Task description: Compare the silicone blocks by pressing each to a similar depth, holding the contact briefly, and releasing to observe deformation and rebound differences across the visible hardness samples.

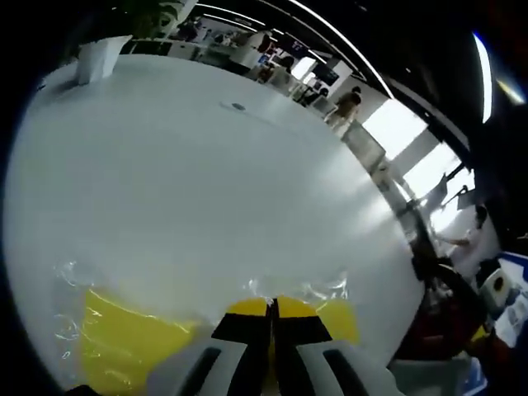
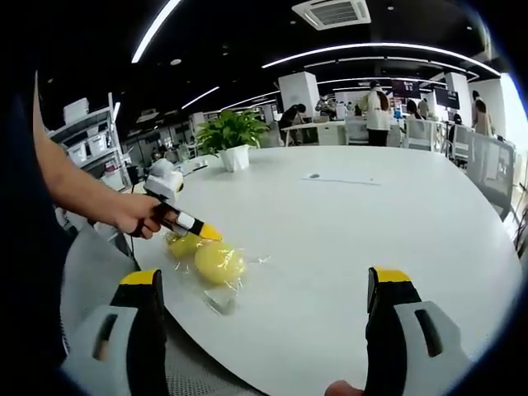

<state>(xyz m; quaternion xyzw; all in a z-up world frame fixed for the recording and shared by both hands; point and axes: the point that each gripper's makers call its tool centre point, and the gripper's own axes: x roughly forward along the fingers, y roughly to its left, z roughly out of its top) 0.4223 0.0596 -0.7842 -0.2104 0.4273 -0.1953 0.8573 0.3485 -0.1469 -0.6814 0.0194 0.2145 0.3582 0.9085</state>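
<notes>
Two yellow silicone blocks lie in crinkled clear plastic near the white table's edge. In the right gripper view the larger block (image 2: 219, 262) is in front and the smaller block (image 2: 182, 245) sits behind it. A person's hand holds my left gripper (image 2: 206, 233), its yellow tips down between the two blocks and touching the larger one. In the left gripper view its jaws stand shut together at my left gripper (image 1: 271, 307), with one yellow block (image 1: 124, 346) to the left and another yellow block (image 1: 340, 318) to the right. My right gripper (image 2: 264, 276) hangs open above the table, well clear of the blocks.
The round white table (image 2: 371, 214) stretches far beyond the blocks. A potted plant (image 2: 231, 136) stands at its far side, and a sheet of paper (image 2: 318, 176) lies near the middle. Behind are desks, chairs and a standing person (image 2: 378, 107).
</notes>
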